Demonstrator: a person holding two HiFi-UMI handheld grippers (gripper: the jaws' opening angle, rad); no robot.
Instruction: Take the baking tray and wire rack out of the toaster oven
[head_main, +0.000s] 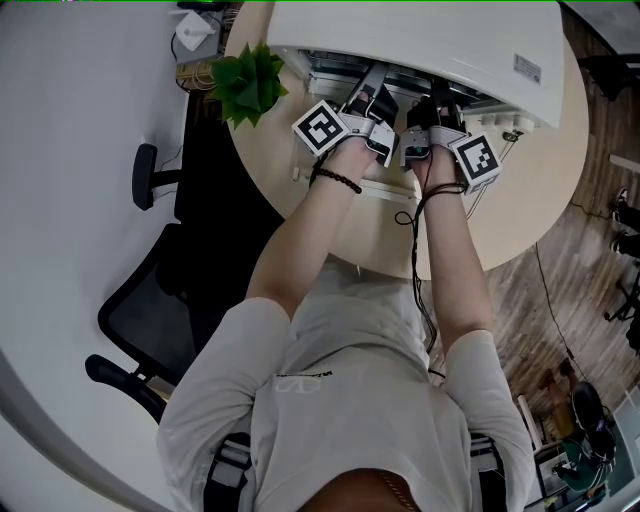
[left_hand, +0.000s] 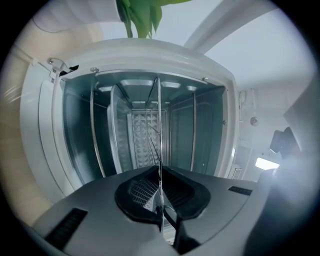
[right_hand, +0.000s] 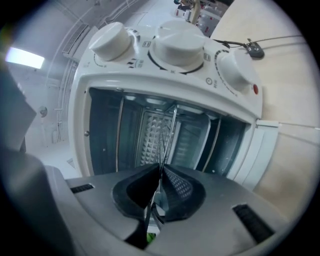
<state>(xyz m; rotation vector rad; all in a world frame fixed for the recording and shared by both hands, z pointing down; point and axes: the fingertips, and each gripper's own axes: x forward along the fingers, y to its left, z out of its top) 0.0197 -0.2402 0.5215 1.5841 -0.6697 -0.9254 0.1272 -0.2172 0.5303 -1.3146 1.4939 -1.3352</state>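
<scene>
With left gripper (left_hand: 160, 190) and right gripper (right_hand: 159, 190), jaws pinched narrow on wire rack (left_hand: 159, 125) at frame centre. Seated edge-on inside open toaster oven (right_hand: 175, 80).

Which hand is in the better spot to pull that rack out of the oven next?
Neither left nor right wins. The left gripper and right gripper are each shut on the wire rack at the toaster oven mouth, side by side. Pulling with both looks steadiest.
</scene>
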